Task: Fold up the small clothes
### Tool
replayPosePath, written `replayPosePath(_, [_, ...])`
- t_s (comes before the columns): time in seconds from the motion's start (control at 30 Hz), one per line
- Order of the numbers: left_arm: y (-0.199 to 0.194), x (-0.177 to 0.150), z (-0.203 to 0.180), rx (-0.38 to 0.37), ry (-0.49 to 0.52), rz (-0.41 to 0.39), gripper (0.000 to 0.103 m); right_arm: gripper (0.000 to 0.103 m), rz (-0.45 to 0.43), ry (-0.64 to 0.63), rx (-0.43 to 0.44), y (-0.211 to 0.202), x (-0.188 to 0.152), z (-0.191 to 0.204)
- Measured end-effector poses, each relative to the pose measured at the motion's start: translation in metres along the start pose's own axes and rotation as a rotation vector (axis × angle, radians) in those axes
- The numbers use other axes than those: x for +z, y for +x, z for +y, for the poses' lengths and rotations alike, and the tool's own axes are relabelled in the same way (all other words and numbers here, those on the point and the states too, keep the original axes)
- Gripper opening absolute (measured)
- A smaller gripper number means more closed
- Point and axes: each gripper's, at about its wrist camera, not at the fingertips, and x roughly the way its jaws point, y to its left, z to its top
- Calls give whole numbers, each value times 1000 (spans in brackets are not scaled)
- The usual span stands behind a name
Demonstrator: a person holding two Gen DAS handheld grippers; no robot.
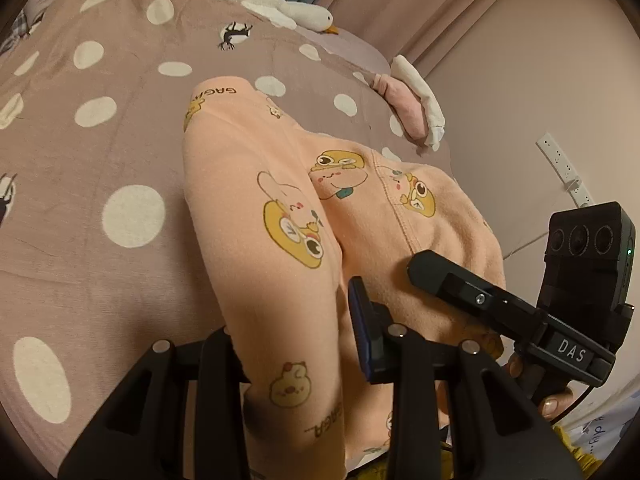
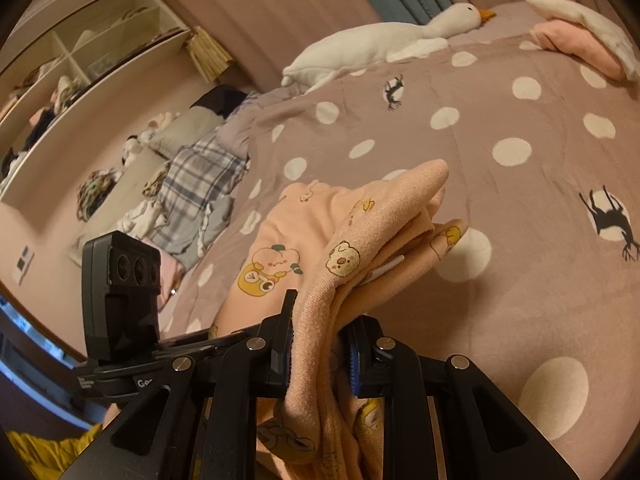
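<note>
At lower centre of each view, the right claw (image 2: 320,344) and left claw (image 1: 296,344) are each clamped on bunched peach cartoon-print clothing (image 1: 280,200) lying across the polka-dot bed (image 1: 100,140).

You're looking at peach-pink pyjama trousers (image 1: 256,184) printed with yellow cartoon frogs and chicks, on a mauve bedspread (image 1: 120,140) with cream polka dots and black deer silhouettes. Beyond you lie a white plush goose (image 2: 372,44) with an orange beak and a grey-blue plaid blanket (image 2: 200,184).
</note>
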Motion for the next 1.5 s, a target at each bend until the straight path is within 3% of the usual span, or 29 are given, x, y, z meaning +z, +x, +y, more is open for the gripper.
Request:
replayPosePath(0.77, [-42, -6, 13, 47, 11, -91, 31, 22, 9, -93, 39, 13, 4, 35])
replayPosePath(1.5, [-56, -10, 14, 69, 25, -134, 31, 22, 12, -121, 54, 18, 6, 47])
